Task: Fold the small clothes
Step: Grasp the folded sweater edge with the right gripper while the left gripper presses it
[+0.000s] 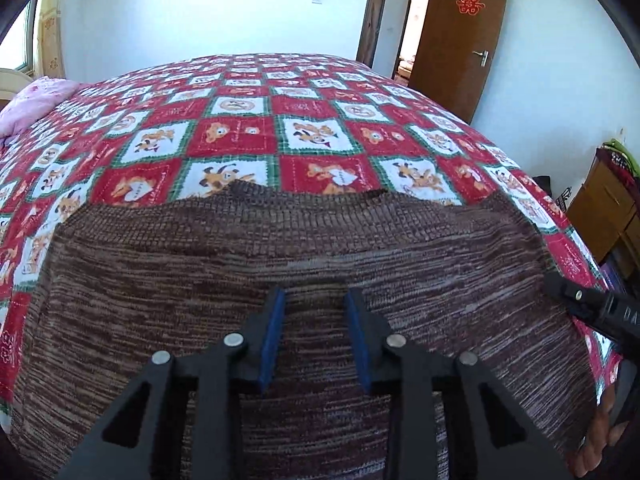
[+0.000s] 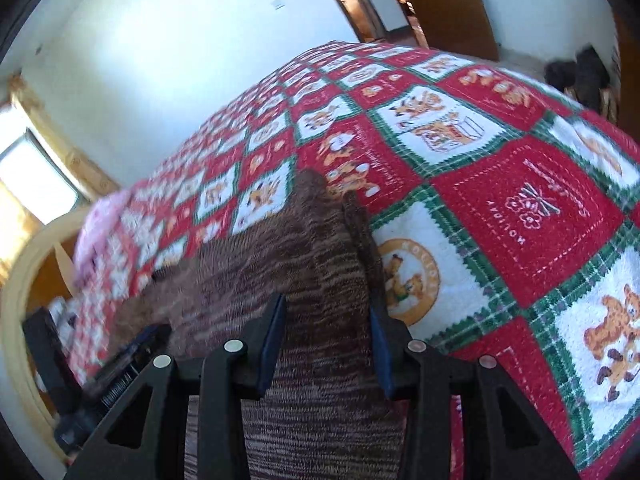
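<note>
Left wrist view shows your brown marled knitted garment lying on the red, white and green patchwork bedspread, a folded layer under the left gripper. Both it and the right gripper stand partly parted above the knit, gripping nothing. One fold appears made; further folds likely remain.

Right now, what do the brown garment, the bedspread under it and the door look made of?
The brown garment looks like a chunky knit, perhaps wool or acrylic: ribbed rows and mottled brown yarn show, matte. The bedspread seems a soft printed cotton or terry cloth: red and white squares with green borders and a fuzzy surface. The door looks like brown wood or veneer, smooth with a slight sheen.
</note>
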`<state>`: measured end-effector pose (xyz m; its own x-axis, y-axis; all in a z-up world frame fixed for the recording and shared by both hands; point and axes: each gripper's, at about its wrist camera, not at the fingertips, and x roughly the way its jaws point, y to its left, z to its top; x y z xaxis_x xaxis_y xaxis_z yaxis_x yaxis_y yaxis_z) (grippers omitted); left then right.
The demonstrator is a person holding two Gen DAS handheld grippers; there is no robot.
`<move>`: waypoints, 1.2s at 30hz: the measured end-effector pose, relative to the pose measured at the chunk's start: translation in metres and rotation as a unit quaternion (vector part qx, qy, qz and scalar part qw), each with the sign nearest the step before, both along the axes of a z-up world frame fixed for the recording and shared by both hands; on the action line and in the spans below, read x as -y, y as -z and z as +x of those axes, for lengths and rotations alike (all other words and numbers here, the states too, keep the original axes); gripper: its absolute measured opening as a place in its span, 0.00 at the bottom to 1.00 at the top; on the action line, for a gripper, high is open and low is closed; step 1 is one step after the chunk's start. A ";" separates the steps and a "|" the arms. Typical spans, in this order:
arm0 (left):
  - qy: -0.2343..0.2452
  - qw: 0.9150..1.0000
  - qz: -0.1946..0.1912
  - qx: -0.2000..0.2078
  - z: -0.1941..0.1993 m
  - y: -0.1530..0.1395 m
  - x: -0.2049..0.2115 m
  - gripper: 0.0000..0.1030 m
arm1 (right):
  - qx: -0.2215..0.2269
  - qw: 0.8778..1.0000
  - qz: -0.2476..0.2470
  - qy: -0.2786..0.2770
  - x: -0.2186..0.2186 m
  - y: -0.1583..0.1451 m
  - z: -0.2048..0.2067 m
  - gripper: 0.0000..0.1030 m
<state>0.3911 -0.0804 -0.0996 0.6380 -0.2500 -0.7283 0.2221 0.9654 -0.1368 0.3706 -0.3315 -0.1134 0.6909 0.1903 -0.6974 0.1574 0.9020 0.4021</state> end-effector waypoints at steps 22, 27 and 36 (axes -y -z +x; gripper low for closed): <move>0.004 1.000 -0.025 -0.005 0.002 0.001 -0.004 0.36 | -0.008 1.000 -0.023 -0.019 -0.045 -0.041 0.000 0.10; 0.008 1.000 -0.011 0.000 -0.015 -0.014 -0.026 0.50 | -0.004 0.999 -0.009 -0.045 -0.081 -0.061 0.003 0.10; -0.012 0.998 -0.060 -0.004 -0.035 -0.006 -0.102 0.57 | -0.016 0.995 0.013 -0.102 -0.160 -0.048 0.019 0.09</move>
